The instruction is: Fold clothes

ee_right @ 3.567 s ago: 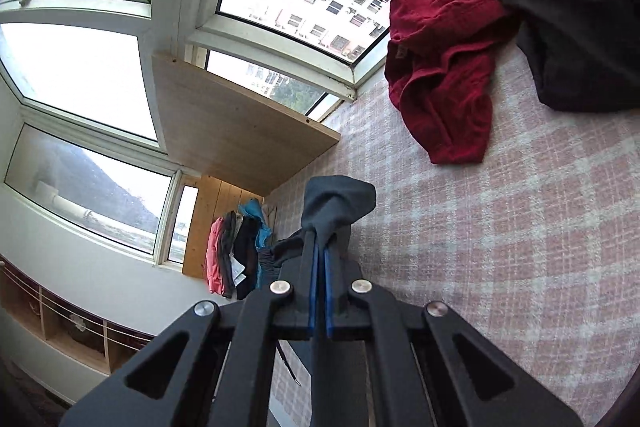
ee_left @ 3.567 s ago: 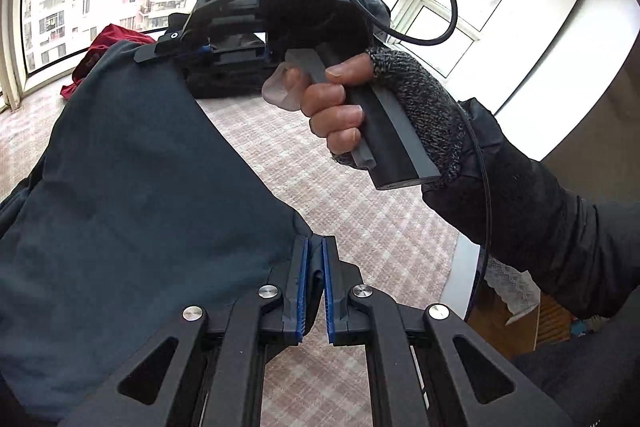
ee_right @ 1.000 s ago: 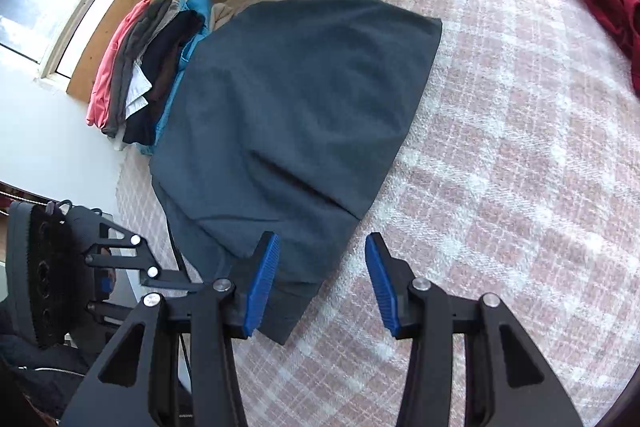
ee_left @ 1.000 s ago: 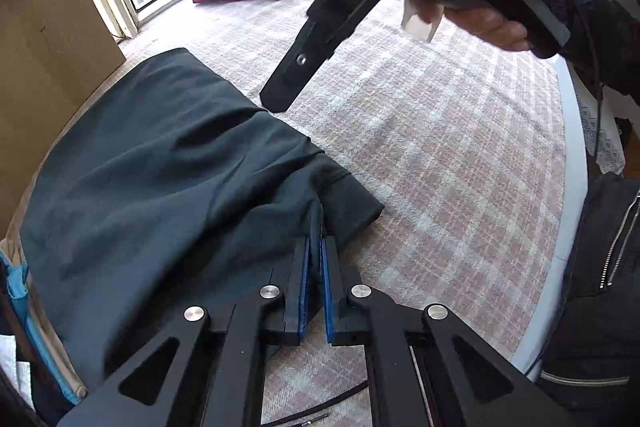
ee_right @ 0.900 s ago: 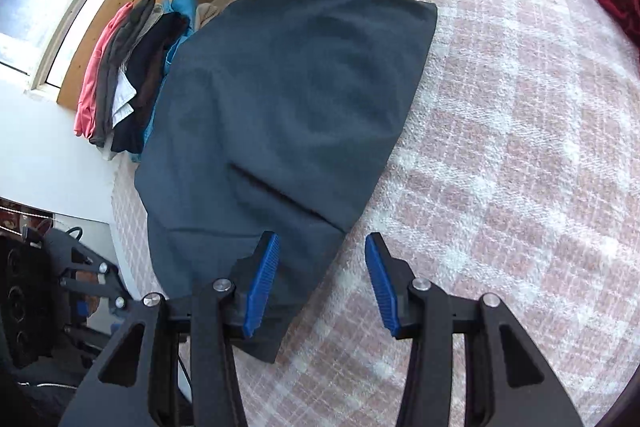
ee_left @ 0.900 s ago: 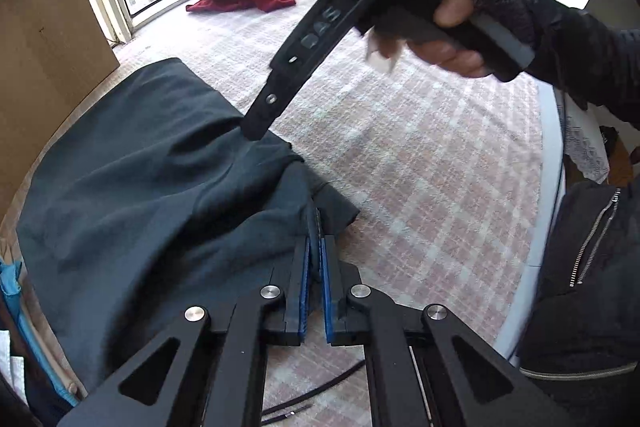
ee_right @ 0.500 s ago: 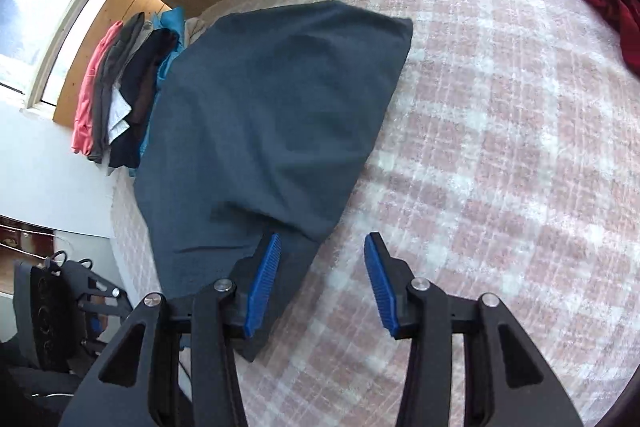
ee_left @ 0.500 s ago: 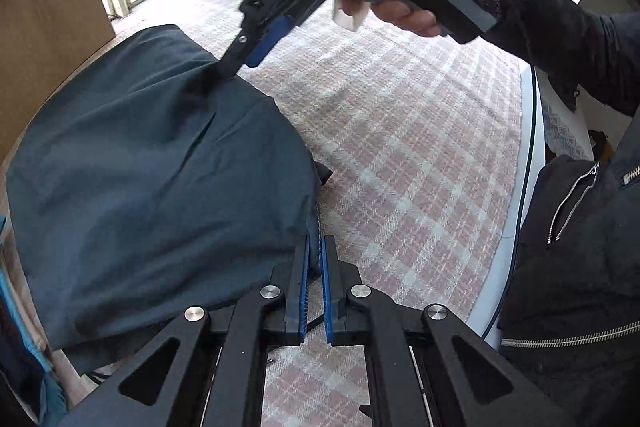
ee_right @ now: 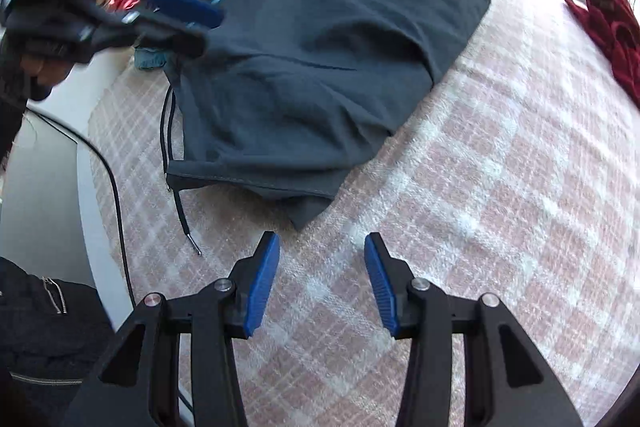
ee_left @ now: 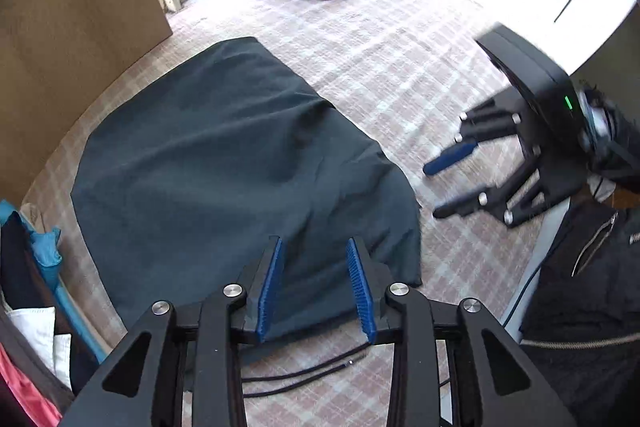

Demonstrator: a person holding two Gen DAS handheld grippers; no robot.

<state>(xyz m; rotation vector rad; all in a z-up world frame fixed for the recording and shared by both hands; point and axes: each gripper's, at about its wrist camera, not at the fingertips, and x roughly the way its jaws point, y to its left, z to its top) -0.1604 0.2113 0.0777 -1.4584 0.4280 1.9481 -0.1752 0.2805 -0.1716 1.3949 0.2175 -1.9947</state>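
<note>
No legible writing on garment (ee_left: 224,163)

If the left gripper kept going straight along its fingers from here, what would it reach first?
Most likely the dark blue-grey garment. The left gripper points steeply down with its jaws having just opened, nothing pinched, and the cloth's near edge lies directly between and beyond the fingertips. How far above it they sit is unclear.

1. The left gripper (ee_left: 315,285) points steeply down; its jaws have just been opening and stand apart, with nothing pressed between the blue pads.
2. The right gripper (ee_right: 322,283) also tilts steeply down, jaws parted and empty.
3. A hand (ee_right: 38,67) grips the left gripper's handle, blurred in the right wrist view.
</note>
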